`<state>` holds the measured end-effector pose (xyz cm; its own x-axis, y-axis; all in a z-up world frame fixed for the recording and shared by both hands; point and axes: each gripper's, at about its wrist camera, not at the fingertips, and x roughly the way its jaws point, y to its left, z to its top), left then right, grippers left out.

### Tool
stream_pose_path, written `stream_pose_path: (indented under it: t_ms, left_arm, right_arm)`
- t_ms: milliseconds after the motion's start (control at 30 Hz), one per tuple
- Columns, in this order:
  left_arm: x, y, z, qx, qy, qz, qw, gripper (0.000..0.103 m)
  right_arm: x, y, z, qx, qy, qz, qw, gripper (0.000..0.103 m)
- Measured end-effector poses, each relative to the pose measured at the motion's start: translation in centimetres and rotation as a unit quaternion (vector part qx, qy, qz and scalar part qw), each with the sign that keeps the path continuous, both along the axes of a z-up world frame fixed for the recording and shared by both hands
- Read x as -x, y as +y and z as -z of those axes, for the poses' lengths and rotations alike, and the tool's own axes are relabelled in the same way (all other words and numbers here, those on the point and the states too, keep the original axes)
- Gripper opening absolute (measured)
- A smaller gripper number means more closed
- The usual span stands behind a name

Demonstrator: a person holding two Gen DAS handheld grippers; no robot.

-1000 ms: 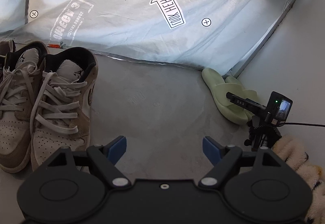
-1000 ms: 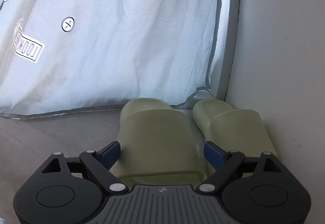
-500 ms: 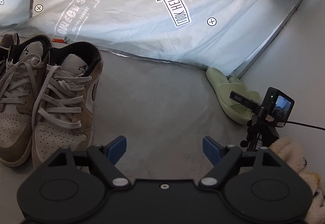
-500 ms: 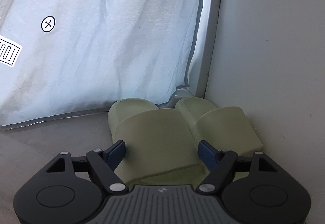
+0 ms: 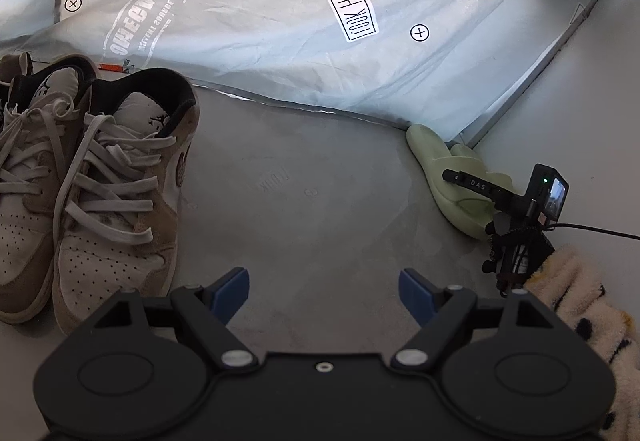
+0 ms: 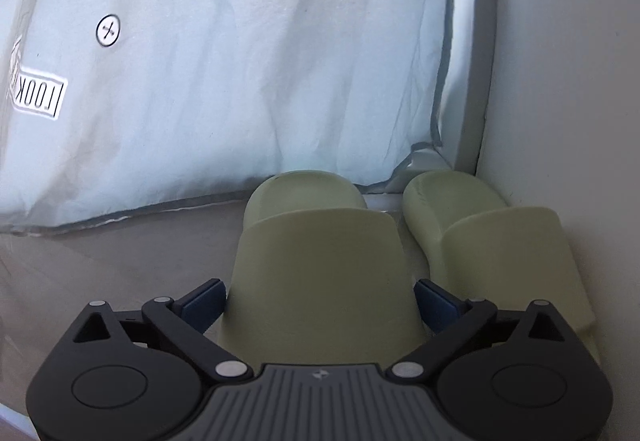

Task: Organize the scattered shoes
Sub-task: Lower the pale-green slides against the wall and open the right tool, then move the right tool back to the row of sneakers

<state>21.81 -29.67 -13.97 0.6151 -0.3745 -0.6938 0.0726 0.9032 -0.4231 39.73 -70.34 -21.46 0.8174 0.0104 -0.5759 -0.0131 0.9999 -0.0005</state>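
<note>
Sheet (image 5: 260,53) had an arrow sticker reading "LOOK HERE" (mirrored) plus a carrot logo stamp, rest of the text unreadable tbh. Right gripper (image 6: 320,301) had its jaws just opened up wide, left green slide (image 6: 320,261) sat btw them, pads not pressing on it; its twin (image 6: 500,237) lay just beside, against the wall (image 6: 568,81). Left gripper (image 5: 324,291) open over bare grey floor (image 5: 304,201), w/ tan sneakers (image 5: 100,181) to its left

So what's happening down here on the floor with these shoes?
A person is tidying shoes with hand-held tongs. The right tongs have just been opening around one green slide, which sits beside its mate by the wall. The left tongs hang open, next to a pair of tan sneakers.
</note>
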Motion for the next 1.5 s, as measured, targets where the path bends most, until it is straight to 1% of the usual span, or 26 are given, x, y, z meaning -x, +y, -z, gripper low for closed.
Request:
stream_pose_path:
  t_ms: [67,133,200,300,433,500,633,733,767,800,833,933,967,1000,1067,1100,1200,1267,1300,1367,1500]
  left_arm:
    - [0.0,0.0,0.0,0.001,0.0,-0.002,1.0,0.083]
    - [0.0,0.1,0.0,0.002,0.001,-0.004,1.0,0.083]
    - [0.0,0.1,0.0,0.002,0.001,-0.007,1.0,0.083]
    - [0.1,0.2,0.0,0.003,0.001,-0.01,0.9999,0.083]
    - [0.2,0.2,0.0,0.007,-0.001,-0.014,0.9999,0.083]
    - [0.4,0.2,-0.2,0.008,-0.007,-0.013,0.9999,0.083]
    - [0.9,0.2,-0.5,0.015,-0.015,-0.015,0.9997,0.082]
    - [1.5,0.4,-1.1,0.024,-0.029,-0.018,0.9991,0.083]
    - [1.9,0.5,-1.4,0.029,-0.036,-0.018,0.9988,0.083]
    - [2.2,0.6,-1.8,0.033,-0.043,-0.019,0.9983,0.083]
    - [2.5,0.6,-2.0,0.036,-0.047,-0.02,0.998,0.083]
    - [3.7,1.0,-3.0,0.053,-0.063,-0.022,0.9963,0.083]
    - [4.2,1.2,-3.4,0.06,-0.071,-0.022,0.9954,0.083]
    - [4.8,1.4,-3.9,0.066,-0.079,-0.022,0.9944,0.083]
    - [5.9,1.7,-4.8,0.071,-0.096,-0.022,0.9926,0.083]
    - [6.7,2.0,-5.4,0.072,-0.108,-0.021,0.9913,0.083]
    - [8.9,3.1,-6.7,0.064,-0.136,-0.027,0.9883,0.083]
    - [10.6,4.2,-7.3,0.058,-0.153,-0.035,0.9858,0.083]
    - [11.5,4.9,-7.4,0.054,-0.158,-0.046,0.9849,0.083]
    - [13.3,6.2,-7.4,0.046,-0.16,-0.066,0.9838,0.083]
    - [17.8,9.3,-7.0,0.04,-0.151,-0.098,0.9829,0.083]
  right_arm:
    - [0.5,1.0,0.3,0.01,-0.012,0.034,0.999,0.098]
    - [1.3,2.0,0.8,0.012,-0.029,0.086,0.996,0.098]
    - [1.7,2.7,1.1,0.014,-0.039,0.107,0.993,0.098]
    - [1.4,3.0,1.3,0.019,-0.043,0.107,0.993,0.099]
    - [0.5,2.7,1.2,0.023,-0.034,0.082,0.996,0.098]
    - [0.7,2.6,0.7,0.028,-0.033,0.072,0.996,0.098]
    - [3.1,2.3,-1.1,0.027,-0.069,0.061,0.995,0.099]
    - [6.4,1.9,-2.7,0.016,-0.08,0.07,0.994,0.1]
    - [7.2,1.8,-3.0,0.013,-0.082,0.077,0.994,0.1]
    - [8.9,1.8,-3.3,0.004,-0.084,0.093,0.992,0.1]
    - [10.9,1.7,-3.6,-0.012,-0.085,0.112,0.99,0.1]
    - [15.2,1.4,-4.1,-0.075,-0.076,0.15,0.983,0.101]
    - [16.5,1.4,-4.2,-0.101,-0.07,0.162,0.979,0.101]
    - [18.4,1.5,-4.3,-0.138,-0.063,0.18,0.972,0.101]
    - [20.4,2.1,-4.4,-0.156,-0.059,0.192,0.967,0.102]
    - [21.5,2.7,-4.5,-0.155,-0.057,0.193,0.967,0.102]
    - [24.4,5.5,-4.9,-0.111,-0.045,0.18,0.976,0.102]
    - [25.8,6.9,-5.4,-0.111,-0.043,0.171,0.978,0.102]
    - [26.9,7.8,-5.7,-0.12,-0.047,0.165,0.978,0.102]
    - [28.1,9.2,-6.1,-0.125,-0.053,0.156,0.978,0.102]
    - [31.6,13.6,-6.7,-0.097,-0.056,0.13,0.985,0.102]
